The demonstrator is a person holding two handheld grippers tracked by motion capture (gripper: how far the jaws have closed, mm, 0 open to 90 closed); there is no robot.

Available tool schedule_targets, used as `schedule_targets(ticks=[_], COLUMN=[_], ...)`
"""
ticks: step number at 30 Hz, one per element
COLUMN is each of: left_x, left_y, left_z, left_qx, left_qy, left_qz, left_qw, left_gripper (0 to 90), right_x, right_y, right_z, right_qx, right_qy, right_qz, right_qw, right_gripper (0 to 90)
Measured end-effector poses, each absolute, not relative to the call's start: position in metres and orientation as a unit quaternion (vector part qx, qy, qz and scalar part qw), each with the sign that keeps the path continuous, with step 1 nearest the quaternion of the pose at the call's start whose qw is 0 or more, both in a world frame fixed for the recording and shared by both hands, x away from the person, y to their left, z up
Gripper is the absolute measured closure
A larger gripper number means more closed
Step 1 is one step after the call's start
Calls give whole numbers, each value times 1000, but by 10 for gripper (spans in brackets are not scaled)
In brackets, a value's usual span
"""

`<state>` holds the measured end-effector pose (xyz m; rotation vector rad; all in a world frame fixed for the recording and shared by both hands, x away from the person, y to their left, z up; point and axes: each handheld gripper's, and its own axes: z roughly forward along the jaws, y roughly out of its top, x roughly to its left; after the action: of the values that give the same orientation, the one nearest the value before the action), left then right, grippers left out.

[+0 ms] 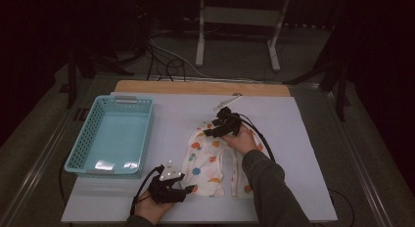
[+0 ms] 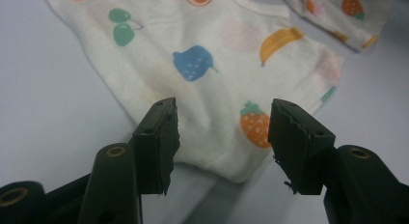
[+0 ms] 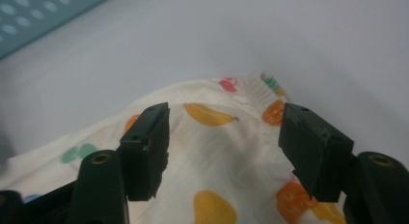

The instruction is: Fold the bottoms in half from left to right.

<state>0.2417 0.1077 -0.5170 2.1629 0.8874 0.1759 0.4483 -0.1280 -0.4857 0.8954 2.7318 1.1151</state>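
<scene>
A cream garment [image 1: 208,158] printed with coloured fruit lies flat on the white table [image 1: 279,119]. My left gripper [image 1: 188,189] is at its near left corner, held low by a hand. In the left gripper view the left gripper [image 2: 222,137] stands open, with the garment's corner [image 2: 212,64] lying between the jaws and untouched by the pads. My right gripper [image 1: 208,131] hovers over the garment's far end. In the right gripper view the right gripper [image 3: 224,137] is open above the gathered far edge of the cloth [image 3: 212,151].
A light blue plastic basket [image 1: 78,153] with nothing in it stands on the table's left side, and its perforated wall [image 3: 29,16] is in the right gripper view. Bare table surface lies to the right of the garment. A metal frame [image 1: 235,21] stands on the floor beyond the table.
</scene>
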Motion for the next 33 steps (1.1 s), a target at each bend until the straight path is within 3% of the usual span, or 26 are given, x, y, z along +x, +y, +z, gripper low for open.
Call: schedule_targets(ticks=[8, 14, 15, 16, 18, 22, 33], left_x=[244, 241, 241, 240, 241, 241, 240], left_y=[108, 105, 105, 103, 101, 98, 94], left_z=[-520, -521, -521, -521, -521, -521, -512], left_qx=[852, 857, 857, 859, 857, 857, 851], left_qy=[350, 339, 339, 337, 339, 341, 335], left_qz=[70, 79, 79, 83, 80, 79, 58], left_qw=[382, 380, 380, 378, 379, 378, 401], left_gripper=[546, 688, 688, 757, 819, 868, 881], right_x=[455, 454, 455, 454, 451, 450, 452], right_y=[-118, -111, -111, -111, -111, -111, -118], right_z=[-504, -513, -514, -515, -516, -516, -507], right_qx=[300, 303, 297, 300, 293, 296, 297], right_qy=[889, 891, 895, 894, 895, 895, 887], right_qz=[345, 335, 330, 331, 329, 326, 352], right_qw=[34, 32, 38, 47, 62, 69, 47], right_gripper=[456, 555, 584, 666, 736, 875, 900])
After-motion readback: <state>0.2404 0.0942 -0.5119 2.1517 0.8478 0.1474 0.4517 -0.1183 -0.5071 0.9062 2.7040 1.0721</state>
